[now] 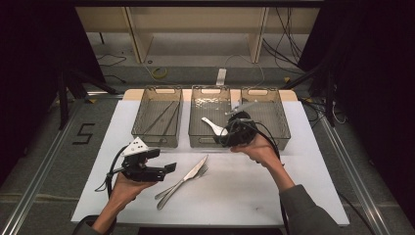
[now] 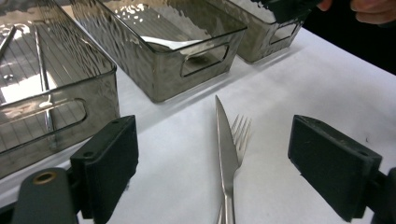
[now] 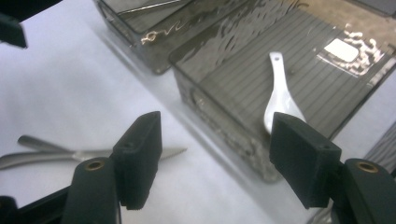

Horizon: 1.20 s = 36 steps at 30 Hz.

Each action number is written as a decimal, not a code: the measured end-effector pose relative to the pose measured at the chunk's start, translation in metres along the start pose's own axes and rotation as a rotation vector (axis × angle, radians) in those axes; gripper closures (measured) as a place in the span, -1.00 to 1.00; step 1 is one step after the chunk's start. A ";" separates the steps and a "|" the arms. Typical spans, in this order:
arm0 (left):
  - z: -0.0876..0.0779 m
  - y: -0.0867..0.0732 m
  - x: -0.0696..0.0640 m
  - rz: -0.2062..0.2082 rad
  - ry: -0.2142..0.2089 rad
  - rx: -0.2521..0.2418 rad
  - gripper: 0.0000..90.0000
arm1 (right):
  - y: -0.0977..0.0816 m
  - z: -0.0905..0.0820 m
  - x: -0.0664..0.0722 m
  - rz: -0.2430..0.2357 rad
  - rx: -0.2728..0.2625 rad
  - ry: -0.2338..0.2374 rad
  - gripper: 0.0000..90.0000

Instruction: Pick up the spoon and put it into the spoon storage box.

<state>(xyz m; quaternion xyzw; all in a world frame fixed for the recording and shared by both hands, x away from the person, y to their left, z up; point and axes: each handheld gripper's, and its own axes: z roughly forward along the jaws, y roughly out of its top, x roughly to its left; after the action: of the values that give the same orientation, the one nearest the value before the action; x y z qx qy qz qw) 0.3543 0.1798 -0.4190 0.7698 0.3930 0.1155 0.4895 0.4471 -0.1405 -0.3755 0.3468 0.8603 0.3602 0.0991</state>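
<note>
A metal knife [image 1: 193, 171] and fork [image 1: 177, 191] lie side by side on the white table [image 1: 254, 196], in front of three smoky clear bins. My left gripper [image 1: 161, 160] hovers open and empty to their left. In the left gripper view its jaws [image 2: 219, 154] stand wide on either side of the knife [image 2: 225, 144] and the fork [image 2: 241, 133], without touching them. My right gripper [image 1: 226, 134] is open and empty over the front wall of the middle bin [image 1: 209, 142]. A white spoon [image 3: 280, 95] lies in that bin, beyond the right gripper [image 3: 217, 140].
The left bin [image 1: 156, 139] holds thin metal chopsticks [image 1: 164, 117]. The right bin [image 1: 280, 117] stands behind my right hand. The bins line the table's back edge. A wooden shelf and cables are on the floor beyond the table.
</note>
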 end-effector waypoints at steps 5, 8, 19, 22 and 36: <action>0.003 -0.001 -0.001 0.012 0.001 0.033 -0.66 | -0.026 -0.009 0.002 0.022 -0.024 0.006 -0.22; 0.005 -0.001 -0.003 0.022 -0.003 0.052 -0.66 | -0.043 -0.013 0.004 0.023 -0.034 0.002 -0.24; 0.015 -0.005 -0.005 0.034 0.004 0.154 -0.64 | -0.088 -0.027 0.004 0.081 -0.069 0.000 -0.24; 0.016 -0.005 -0.005 0.037 0.005 0.172 -0.64 | -0.093 -0.030 0.006 0.092 -0.080 0.002 -0.24; 0.024 -0.010 -0.008 0.074 0.015 0.288 -0.61 | -0.113 -0.036 0.011 0.115 -0.125 0.003 -0.31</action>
<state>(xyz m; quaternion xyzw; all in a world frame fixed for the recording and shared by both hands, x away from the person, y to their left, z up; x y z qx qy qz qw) 0.3574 0.1603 -0.4377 0.8450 0.3807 0.0815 0.3666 0.3643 -0.2091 -0.4263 0.3883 0.8149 0.4188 0.0985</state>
